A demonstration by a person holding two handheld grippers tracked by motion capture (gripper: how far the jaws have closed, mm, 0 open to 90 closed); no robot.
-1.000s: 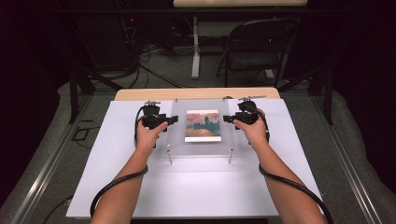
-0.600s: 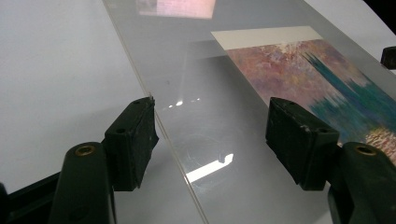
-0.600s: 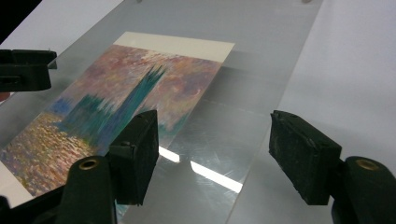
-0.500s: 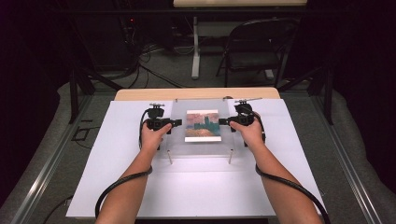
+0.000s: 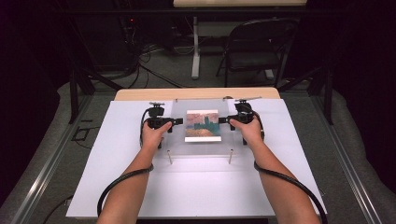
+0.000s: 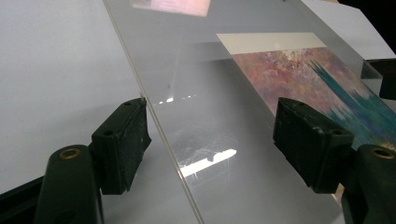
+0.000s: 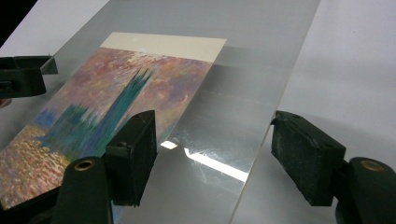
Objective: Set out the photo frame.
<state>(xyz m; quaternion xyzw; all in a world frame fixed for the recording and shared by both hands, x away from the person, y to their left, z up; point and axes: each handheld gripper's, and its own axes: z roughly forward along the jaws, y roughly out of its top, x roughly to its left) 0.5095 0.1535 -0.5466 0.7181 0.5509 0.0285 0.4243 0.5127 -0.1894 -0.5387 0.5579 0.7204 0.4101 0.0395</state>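
In the high view, a clear acrylic sheet [image 5: 201, 128] lies near the far middle of the white table [image 5: 196, 186], raised on small pegs [image 5: 169, 157], with a painted print [image 5: 202, 125] under its centre. The left gripper [image 5: 176, 121] sits at the sheet's left edge and the right gripper [image 5: 223, 121] at its right edge, each held in a hand, with a black cable [image 5: 116, 184] trailing back along the forearm. A folding chair [image 5: 254, 46] stands beyond the table.

In the left gripper view, the left gripper [image 6: 212, 135] has its 2 jaws spread wide; they have just been opening. The sheet's edge [image 6: 163, 135] runs between them, close against the left jaw, while the other jaw stands over the sheet near the print [image 6: 322, 88], clear of it. The pads do not press the sheet.

In the right gripper view, the right gripper [image 7: 212, 149] is also spread, its 2 jaws straddling the sheet's edge [image 7: 261, 149]: 1 jaw over the sheet beside the print [image 7: 107, 107], the other outside over the white table [image 7: 355, 70]. Neither jaw pinches the sheet. The left gripper's jaw tip [image 7: 23, 74] shows at the far edge.
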